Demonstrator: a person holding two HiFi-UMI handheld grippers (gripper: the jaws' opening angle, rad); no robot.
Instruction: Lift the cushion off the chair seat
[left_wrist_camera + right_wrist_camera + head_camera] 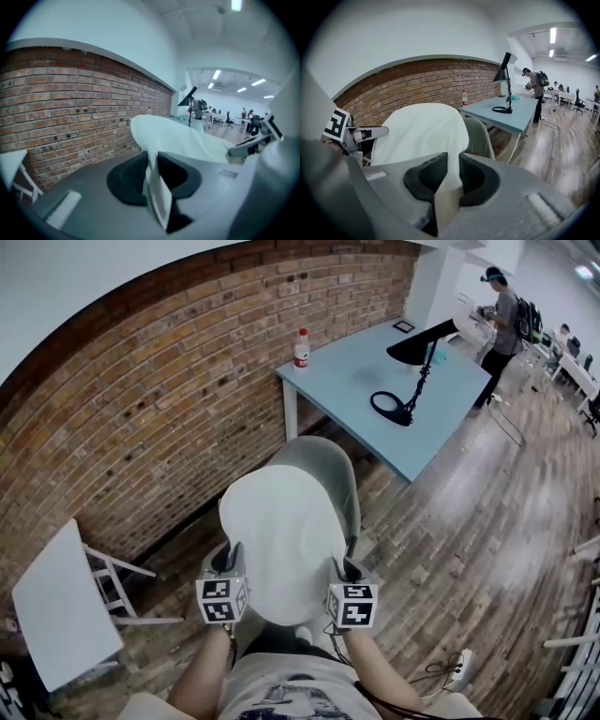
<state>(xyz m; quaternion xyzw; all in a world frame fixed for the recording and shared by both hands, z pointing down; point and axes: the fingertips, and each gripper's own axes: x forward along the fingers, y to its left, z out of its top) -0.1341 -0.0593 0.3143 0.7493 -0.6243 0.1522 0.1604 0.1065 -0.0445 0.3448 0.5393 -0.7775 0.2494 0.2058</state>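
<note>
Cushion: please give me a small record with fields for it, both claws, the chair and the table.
cushion: white cushion, held up by its near edge, one claw at each near corner
left claw: left claw shut on cushion edge
right claw: right claw shut on cushion edge
chair: grey shell chair, backrest visible beyond cushion, seat hidden under it
table: light blue table against the brick wall
on table: bottle with red cap, black desk lamp

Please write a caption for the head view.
Left gripper and right gripper hold the white cushion over the grey chair.
</note>
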